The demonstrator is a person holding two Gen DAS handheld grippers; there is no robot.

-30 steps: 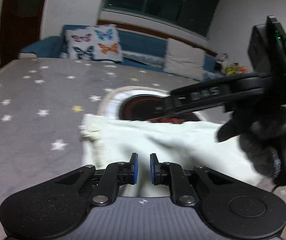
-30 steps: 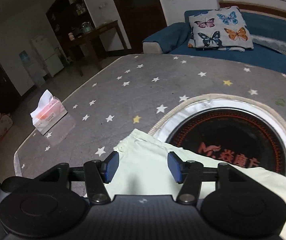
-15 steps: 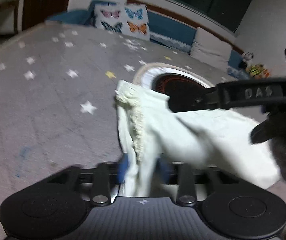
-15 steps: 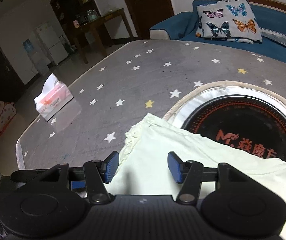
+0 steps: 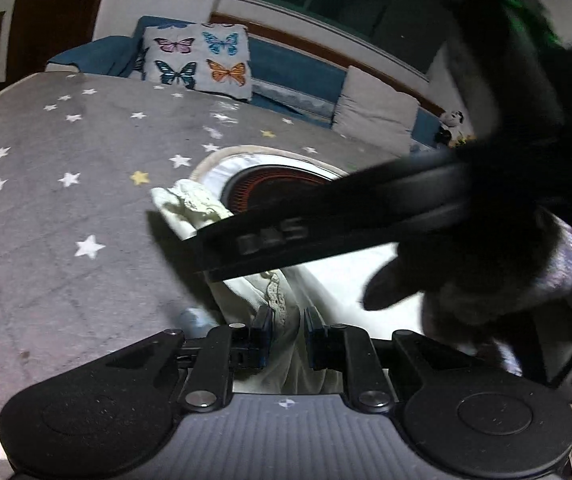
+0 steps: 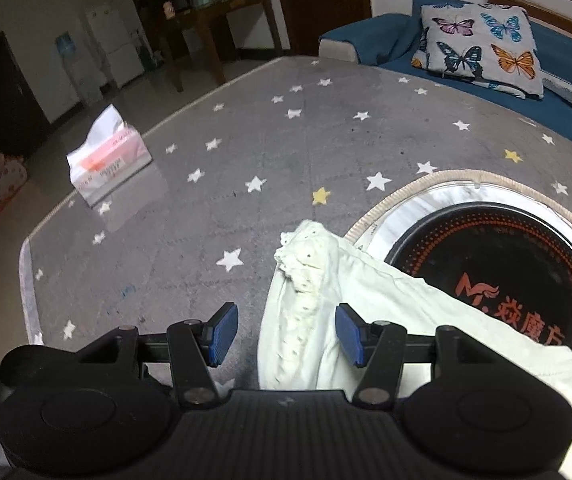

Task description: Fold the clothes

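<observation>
A pale yellow-green garment (image 6: 386,312) with a lace-trimmed edge lies on the grey star-patterned table (image 6: 278,160), partly over a round black cooktop (image 6: 506,264). My left gripper (image 5: 288,334) is shut on the garment's lace edge (image 5: 282,304) and holds it bunched and raised. My right gripper (image 6: 286,334) is open, its blue pads either side of the bunched lace fold, not closed on it. In the left wrist view the right gripper's black body (image 5: 366,220) and a gloved hand (image 5: 466,264) cross above the garment (image 5: 326,280).
A pink tissue pack (image 6: 106,160) stands at the table's left edge. A blue sofa with a butterfly cushion (image 6: 482,48) lies beyond the far edge. The cooktop has a white rim (image 5: 222,168). A dark wooden table and a fridge stand far left.
My left gripper closed on the garment's lace edge and lifted it, bunching the cloth. The right gripper moved across above the garment, still open.
</observation>
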